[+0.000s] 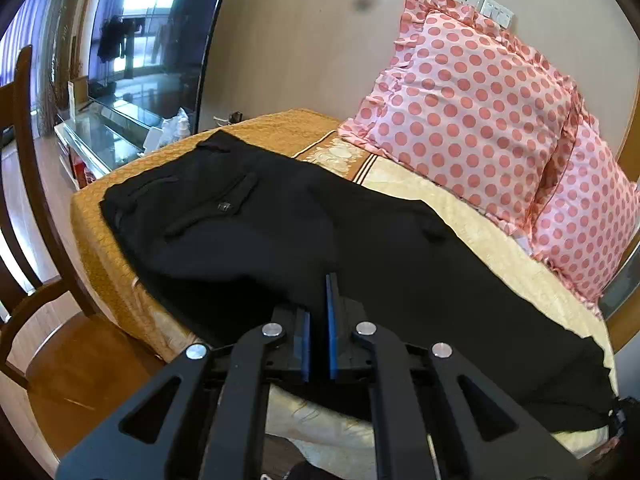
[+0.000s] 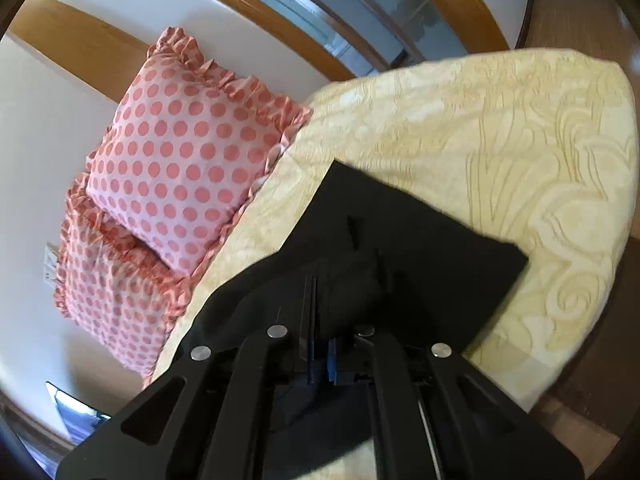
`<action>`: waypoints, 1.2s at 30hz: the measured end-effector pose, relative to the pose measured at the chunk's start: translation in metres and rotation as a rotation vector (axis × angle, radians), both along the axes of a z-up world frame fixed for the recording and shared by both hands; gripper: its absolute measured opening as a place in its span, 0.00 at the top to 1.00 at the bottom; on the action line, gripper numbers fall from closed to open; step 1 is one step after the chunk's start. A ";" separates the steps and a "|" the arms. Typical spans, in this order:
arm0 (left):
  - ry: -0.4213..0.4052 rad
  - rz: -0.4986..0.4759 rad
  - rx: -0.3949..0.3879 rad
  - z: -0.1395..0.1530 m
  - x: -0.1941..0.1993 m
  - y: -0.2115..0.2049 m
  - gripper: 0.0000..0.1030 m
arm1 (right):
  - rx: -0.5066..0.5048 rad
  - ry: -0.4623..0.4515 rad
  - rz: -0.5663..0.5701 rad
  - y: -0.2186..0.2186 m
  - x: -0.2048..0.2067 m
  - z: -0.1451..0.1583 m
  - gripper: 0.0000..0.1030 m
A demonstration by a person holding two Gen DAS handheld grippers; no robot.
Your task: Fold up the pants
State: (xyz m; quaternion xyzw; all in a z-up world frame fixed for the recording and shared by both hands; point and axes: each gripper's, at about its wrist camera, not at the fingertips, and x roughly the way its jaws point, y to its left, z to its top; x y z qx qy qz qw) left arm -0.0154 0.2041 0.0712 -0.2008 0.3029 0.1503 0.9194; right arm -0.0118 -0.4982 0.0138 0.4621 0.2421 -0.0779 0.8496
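Black pants (image 1: pixel 280 216) lie flat along a bed, waist and pockets at the far left end, legs running to the right. My left gripper (image 1: pixel 318 304) is at the pants' near edge, its blue pads (image 1: pixel 331 320) close together with black cloth over the left finger; it looks shut on the pants' edge. In the right wrist view the pants' leg end (image 2: pixel 420 240) lies on the cream bedspread (image 2: pixel 520 140). My right gripper (image 2: pixel 320 320) is shut on a raised fold of the black cloth.
Two pink polka-dot pillows (image 1: pixel 472 112) lean against the wall behind the pants, also in the right wrist view (image 2: pixel 180 152). A wooden chair (image 1: pixel 48 312) stands left of the bed. A television (image 1: pixel 152 40) stands on a glass stand (image 1: pixel 96 140) beyond the bed's far end.
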 end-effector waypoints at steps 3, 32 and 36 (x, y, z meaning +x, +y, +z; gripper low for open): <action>-0.010 -0.003 0.009 -0.001 -0.004 -0.001 0.93 | 0.005 0.013 0.003 0.001 -0.002 0.000 0.61; -0.029 -0.033 -0.137 -0.019 -0.012 0.006 0.84 | -0.301 0.103 0.031 -0.014 -0.012 0.004 0.98; -0.044 -0.032 -0.148 -0.017 -0.009 0.007 0.87 | -0.299 0.099 0.024 -0.014 -0.012 0.002 0.98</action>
